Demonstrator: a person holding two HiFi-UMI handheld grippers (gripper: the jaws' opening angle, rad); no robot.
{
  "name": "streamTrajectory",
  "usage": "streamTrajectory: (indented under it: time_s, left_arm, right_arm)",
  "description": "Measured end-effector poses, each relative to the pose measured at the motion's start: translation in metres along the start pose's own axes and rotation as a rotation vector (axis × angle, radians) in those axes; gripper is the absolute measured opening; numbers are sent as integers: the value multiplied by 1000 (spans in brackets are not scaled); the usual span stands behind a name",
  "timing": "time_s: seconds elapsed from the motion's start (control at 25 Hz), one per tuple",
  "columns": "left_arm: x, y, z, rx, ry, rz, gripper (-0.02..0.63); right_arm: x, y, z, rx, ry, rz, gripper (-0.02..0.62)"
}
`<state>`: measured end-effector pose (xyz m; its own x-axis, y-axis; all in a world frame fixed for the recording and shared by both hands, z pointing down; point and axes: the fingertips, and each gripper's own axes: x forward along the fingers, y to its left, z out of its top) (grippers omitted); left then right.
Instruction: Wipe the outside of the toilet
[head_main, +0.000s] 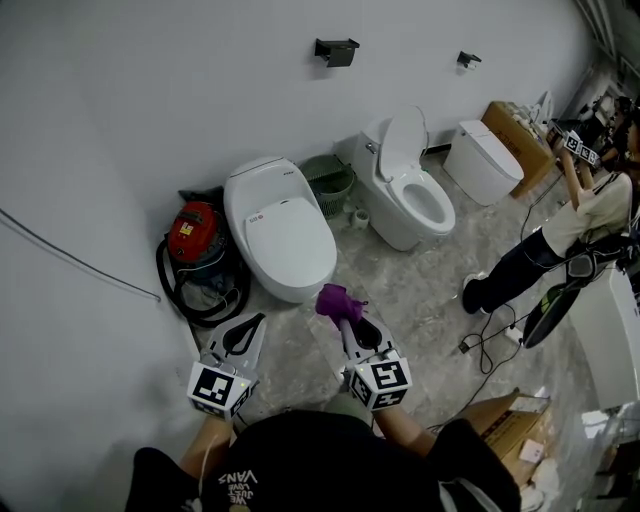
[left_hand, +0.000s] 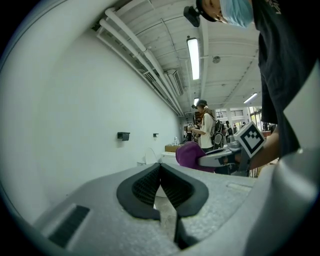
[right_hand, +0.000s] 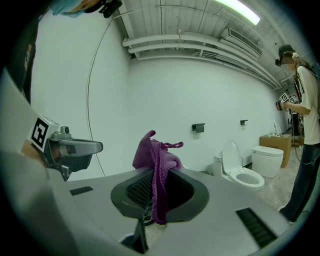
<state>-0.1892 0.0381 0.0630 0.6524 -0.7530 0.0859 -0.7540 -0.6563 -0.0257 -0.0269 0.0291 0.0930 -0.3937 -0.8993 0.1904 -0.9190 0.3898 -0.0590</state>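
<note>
One purple cloth (right_hand: 157, 159) in right tool (head_main: 350, 326) | left tool (left_hand: 160, 169) closed, empty

We hold a purple cloth (head_main: 338, 300) near the white toilet (head_main: 285, 235). Left of that toilet we see a red vacuum (head_main: 195, 232), and right of it a green basket (head_main: 331, 182).

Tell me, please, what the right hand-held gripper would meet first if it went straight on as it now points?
Probably the closed toilet, just ahead of the right hand-held gripper and its purple cloth; if aimed higher, the white wall behind.
</note>
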Motion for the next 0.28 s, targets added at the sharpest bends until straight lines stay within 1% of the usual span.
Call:
streamTrajectory:
  time_s: [0.28]
  left_arm:
    - [4, -7, 0, -3, 2, -10, 6]
  right_arm:
    - [-7, -4, -1, -4, 16, -1, 44]
